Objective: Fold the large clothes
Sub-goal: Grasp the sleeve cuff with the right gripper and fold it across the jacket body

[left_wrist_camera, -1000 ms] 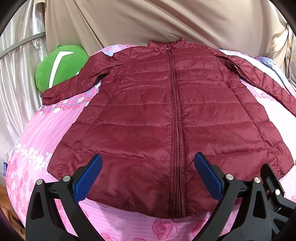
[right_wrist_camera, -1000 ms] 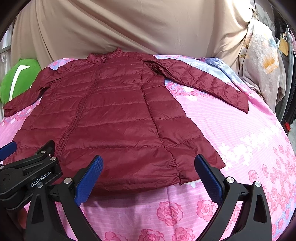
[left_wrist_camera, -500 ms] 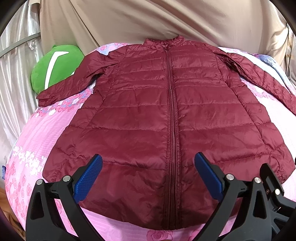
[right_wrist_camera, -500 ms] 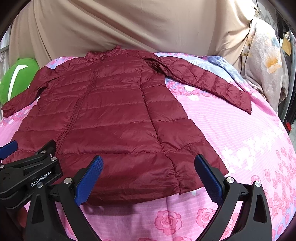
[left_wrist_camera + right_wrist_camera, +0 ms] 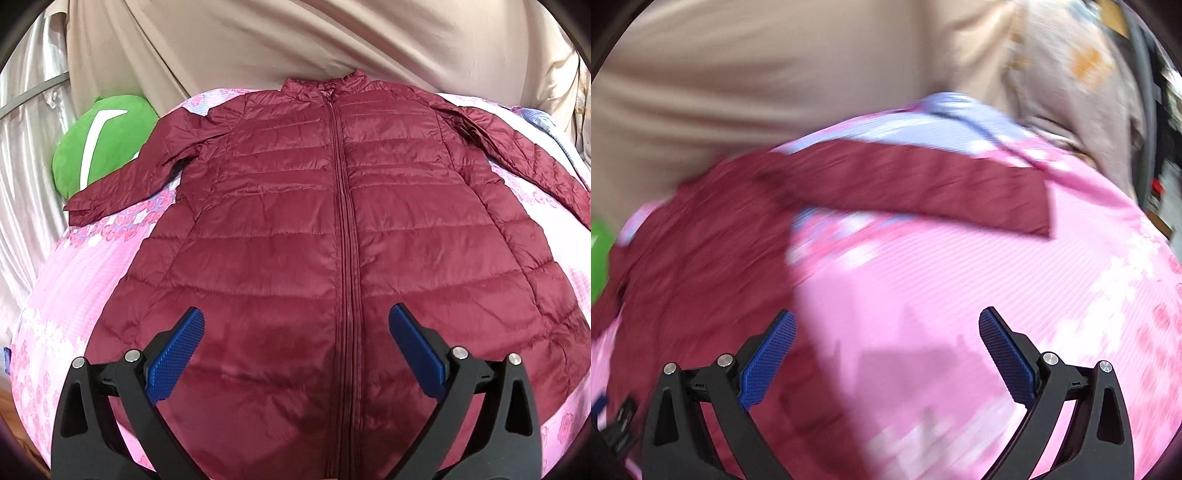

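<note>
A maroon quilted jacket [image 5: 295, 229] lies flat and zipped on a pink floral bed, collar far, both sleeves spread outward. My left gripper [image 5: 295, 332] is open and empty above the lower front of the jacket, near the zipper. My right gripper [image 5: 886, 332] is open and empty above the bare pink sheet to the right of the jacket body. In the blurred right wrist view the jacket's right sleeve [image 5: 923, 188] stretches across ahead, its cuff [image 5: 1034, 210] to the right.
A green plush cushion [image 5: 99, 140] sits at the bed's far left by the left sleeve cuff. A beige curtain [image 5: 295, 44] hangs behind the bed. Patterned cloth [image 5: 1082, 81] hangs at the right. The pink sheet [image 5: 960, 295] spreads right of the jacket.
My left gripper moved forward over the jacket's hem. My right gripper swung fast to the right and forward, off the jacket body and toward the right sleeve; its view is motion-blurred.
</note>
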